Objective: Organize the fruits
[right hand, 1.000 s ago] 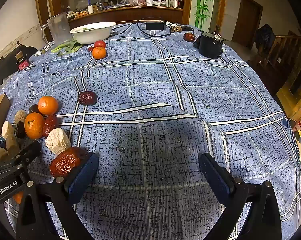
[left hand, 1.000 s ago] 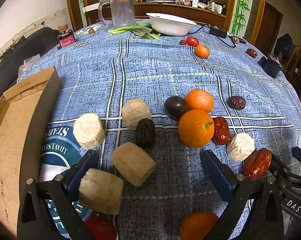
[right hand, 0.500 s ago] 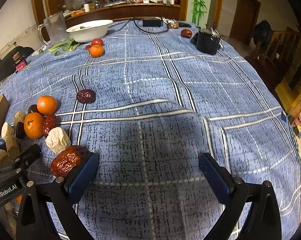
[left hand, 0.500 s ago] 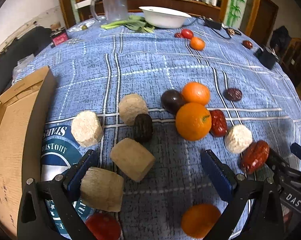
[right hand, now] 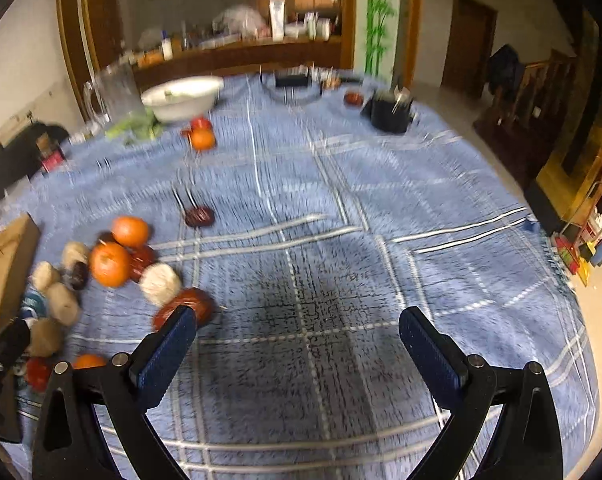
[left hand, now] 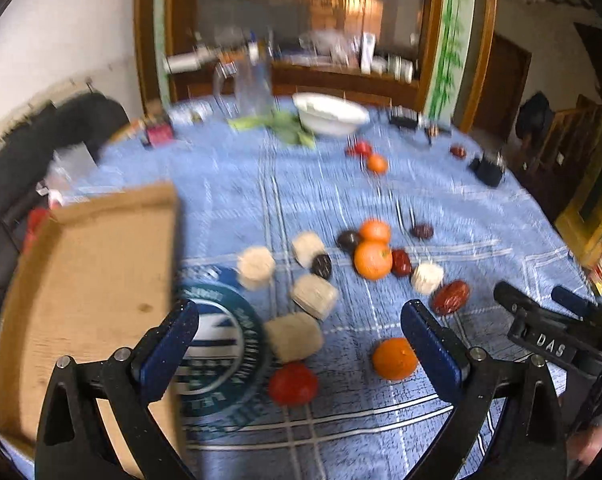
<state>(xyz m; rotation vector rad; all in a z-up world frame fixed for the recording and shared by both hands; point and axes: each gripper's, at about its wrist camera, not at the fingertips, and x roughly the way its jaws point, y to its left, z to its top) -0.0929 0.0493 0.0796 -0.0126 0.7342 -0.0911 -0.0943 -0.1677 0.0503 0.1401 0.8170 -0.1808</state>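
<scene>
Fruit lies loose on the blue checked cloth: oranges, a near orange, a tomato, red dates, dark fruit and several pale cylindrical pieces. My left gripper is open and empty, raised above the near pieces. My right gripper is open and empty above bare cloth, with a red date by its left finger. The same cluster shows at the left of the right wrist view, around an orange. Both views are blurred.
A cardboard tray lies at the left. A white bowl, a clear jug, greens, a far tomato and orange and a black pot stand at the back. The other gripper shows at right.
Both grippers have pulled back and risen, so the fruit looks smaller and farther, with more of the room showing. Both stay open and empty. No fruit has moved.
</scene>
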